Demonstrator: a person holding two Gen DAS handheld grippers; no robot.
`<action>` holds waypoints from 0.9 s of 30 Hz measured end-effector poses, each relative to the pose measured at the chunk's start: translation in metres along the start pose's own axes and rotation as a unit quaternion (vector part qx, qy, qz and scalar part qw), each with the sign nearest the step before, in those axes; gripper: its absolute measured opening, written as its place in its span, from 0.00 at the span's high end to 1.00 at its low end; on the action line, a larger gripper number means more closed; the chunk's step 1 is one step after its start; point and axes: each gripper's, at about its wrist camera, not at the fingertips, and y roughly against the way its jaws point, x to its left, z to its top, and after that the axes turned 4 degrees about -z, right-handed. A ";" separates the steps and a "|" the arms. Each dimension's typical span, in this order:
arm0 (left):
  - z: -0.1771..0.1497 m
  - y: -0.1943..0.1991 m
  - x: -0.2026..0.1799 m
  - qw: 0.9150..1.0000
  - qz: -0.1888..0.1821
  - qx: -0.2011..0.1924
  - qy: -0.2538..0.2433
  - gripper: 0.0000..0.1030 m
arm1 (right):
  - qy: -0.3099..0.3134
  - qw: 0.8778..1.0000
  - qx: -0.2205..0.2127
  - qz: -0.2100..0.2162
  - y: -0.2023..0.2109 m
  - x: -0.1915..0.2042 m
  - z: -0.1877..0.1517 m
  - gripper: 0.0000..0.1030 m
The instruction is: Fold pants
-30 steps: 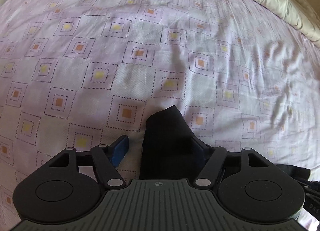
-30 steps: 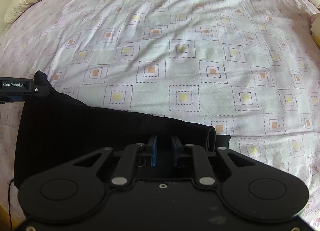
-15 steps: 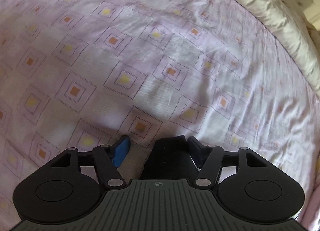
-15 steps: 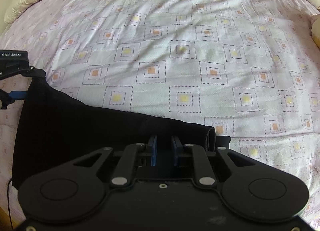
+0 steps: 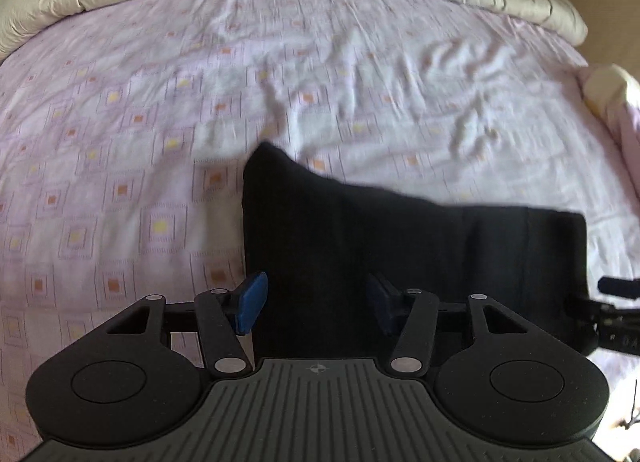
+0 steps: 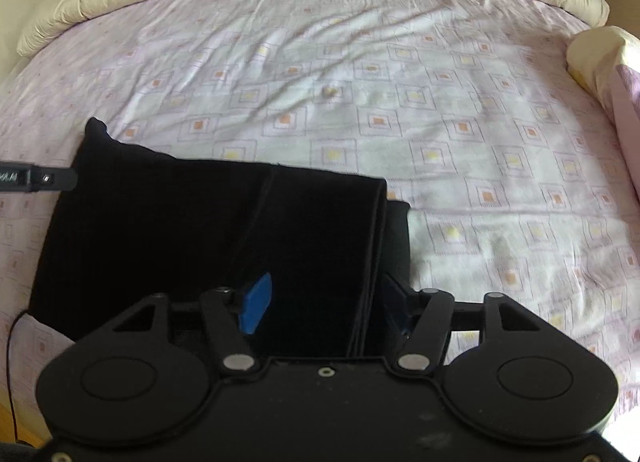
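right wrist view: one pair of black pants (image 6: 208,230) on one bed sheet (image 6: 460,110), two claws (image 6: 322,304) (image 5: 316,304) spread.

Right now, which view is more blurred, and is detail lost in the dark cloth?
Left wrist view: the bedsheet is smeared by motion blur. Right wrist view: sharper, the sheet's squares are readable. In both views the pants are almost pure black; only faint seams show in the right one.
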 end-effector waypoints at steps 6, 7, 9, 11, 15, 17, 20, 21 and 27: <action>-0.025 -0.026 0.004 0.999 0.006 0.038 0.008 0.17 | -0.037 0.998 0.051 0.000 -0.029 -0.020 -0.010 0.15; -0.025 -0.028 0.008 0.999 0.001 0.042 0.030 0.12 | -0.049 0.997 0.057 0.011 -0.033 -0.024 -0.008 0.12; -0.021 -0.031 0.018 0.996 -0.014 0.052 0.065 0.07 | -0.073 0.994 0.067 0.039 -0.042 -0.034 -0.003 0.10; -0.018 -0.033 0.018 0.996 -0.020 0.055 0.068 0.04 | -0.086 0.992 0.074 0.061 -0.050 -0.040 0.002 0.10; -0.004 -0.039 0.010 0.998 -0.022 0.046 0.028 0.03 | -0.083 0.988 0.084 0.098 -0.061 -0.042 0.017 0.02; 0.002 -0.046 0.008 0.998 -0.022 0.046 0.029 0.00 | -0.078 0.986 0.095 0.112 -0.068 -0.042 0.021 0.00; 0.005 -0.048 0.008 0.998 -0.015 0.041 0.046 0.00 | -0.071 0.986 0.100 0.116 -0.075 -0.040 0.026 0.00; 0.004 -0.048 0.008 0.998 -0.012 0.037 0.047 0.00 | -0.072 0.986 0.098 0.114 -0.074 -0.038 0.024 0.00; -0.005 -0.044 0.004 0.998 0.000 0.011 0.059 0.00 | -0.063 0.990 0.050 0.120 -0.066 -0.039 0.006 0.00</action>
